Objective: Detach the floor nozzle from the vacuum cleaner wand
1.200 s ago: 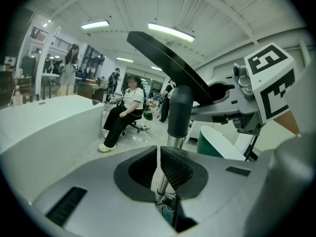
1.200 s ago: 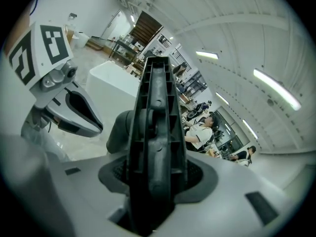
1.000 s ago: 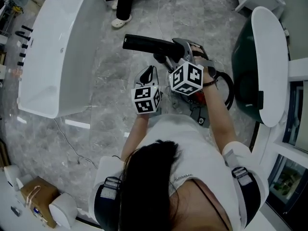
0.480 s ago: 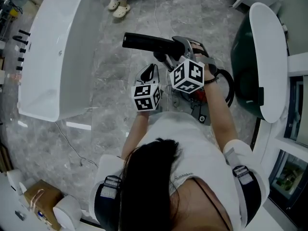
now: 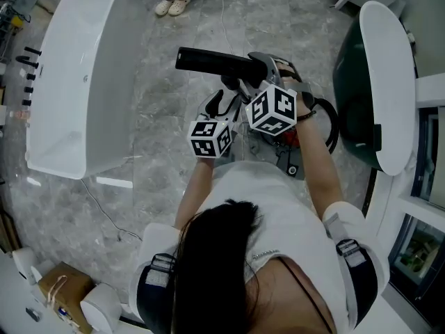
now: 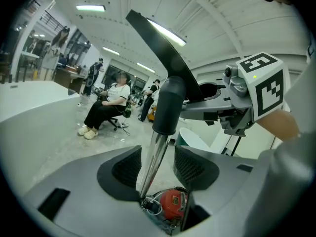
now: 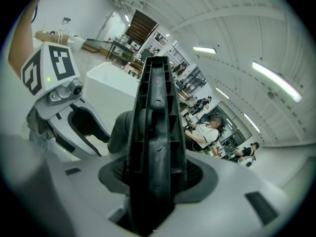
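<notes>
The black floor nozzle (image 5: 208, 61) sticks out to the left above the floor; its collar (image 6: 168, 107) sits on the chrome wand tube (image 6: 153, 157). My right gripper (image 5: 259, 75) is shut on the floor nozzle (image 7: 155, 132), whose ribbed body fills the gap between its pads. My left gripper (image 5: 217, 106) has just been opening: the chrome tube still stands between its jaws (image 6: 158, 169), nearer the left pad, with a gap on the right. Below the tube lies the red vacuum body (image 6: 170, 204).
A long white tub (image 5: 76, 82) lies on the floor at the left, and a green and white shell (image 5: 386, 82) stands at the right. A black hose (image 5: 332, 127) loops beside the right forearm. Someone's feet (image 5: 172, 4) are at the top edge.
The left gripper's jaws have spread apart and let go of the chrome tube, and the gripper has shifted slightly. The right gripper and nozzle have kept still.
</notes>
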Motion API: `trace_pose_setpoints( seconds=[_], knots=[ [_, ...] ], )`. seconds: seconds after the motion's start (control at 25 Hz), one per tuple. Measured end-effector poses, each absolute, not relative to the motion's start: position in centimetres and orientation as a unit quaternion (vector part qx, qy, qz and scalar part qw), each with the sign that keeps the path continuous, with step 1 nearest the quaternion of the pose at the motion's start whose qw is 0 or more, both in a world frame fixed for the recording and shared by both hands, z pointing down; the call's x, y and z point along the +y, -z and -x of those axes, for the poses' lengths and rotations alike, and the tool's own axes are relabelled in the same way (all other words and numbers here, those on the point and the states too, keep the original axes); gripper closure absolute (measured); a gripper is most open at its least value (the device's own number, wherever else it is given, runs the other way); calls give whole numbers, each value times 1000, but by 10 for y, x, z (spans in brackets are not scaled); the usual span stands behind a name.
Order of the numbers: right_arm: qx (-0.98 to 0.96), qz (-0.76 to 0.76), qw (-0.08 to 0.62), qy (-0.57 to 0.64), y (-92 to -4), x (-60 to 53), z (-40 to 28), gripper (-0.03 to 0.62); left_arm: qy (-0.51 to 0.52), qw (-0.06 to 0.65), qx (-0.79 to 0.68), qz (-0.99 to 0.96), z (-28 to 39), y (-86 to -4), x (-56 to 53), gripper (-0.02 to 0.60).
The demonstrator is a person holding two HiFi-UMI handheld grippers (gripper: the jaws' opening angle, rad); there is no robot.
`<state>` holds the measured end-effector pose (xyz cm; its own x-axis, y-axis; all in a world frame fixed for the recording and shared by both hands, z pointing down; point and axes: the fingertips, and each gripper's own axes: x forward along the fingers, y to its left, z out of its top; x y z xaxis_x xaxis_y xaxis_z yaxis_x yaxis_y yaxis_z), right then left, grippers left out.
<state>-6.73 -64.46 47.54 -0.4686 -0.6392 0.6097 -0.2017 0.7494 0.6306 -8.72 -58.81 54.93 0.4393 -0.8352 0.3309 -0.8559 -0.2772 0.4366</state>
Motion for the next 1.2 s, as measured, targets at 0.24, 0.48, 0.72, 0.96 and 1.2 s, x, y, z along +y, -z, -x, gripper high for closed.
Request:
trace_pose_setpoints(
  seconds=[0.24,0.48,0.72,0.96,1.2],
  knots=[
    [-823,-254,448,241,-476,-646,64,382,-10,270,-517,-812,73,-551,-608,356],
    [-826,-256,444,234,-476,-647,64,382,-14,260,-522,-812,70,-558,-625,350],
    [-826,-258,446,230,-476,-646,64,382,-15,258,-521,-813,69,-567,-631,351],
    [-826,-260,447,226,-477,-644,62,382,-12,251,-523,-814,61,-573,-638,351],
    [-825,-264,447,224,-475,-644,61,382,-27,215,-523,-824,56,-568,-644,433]
  ],
)
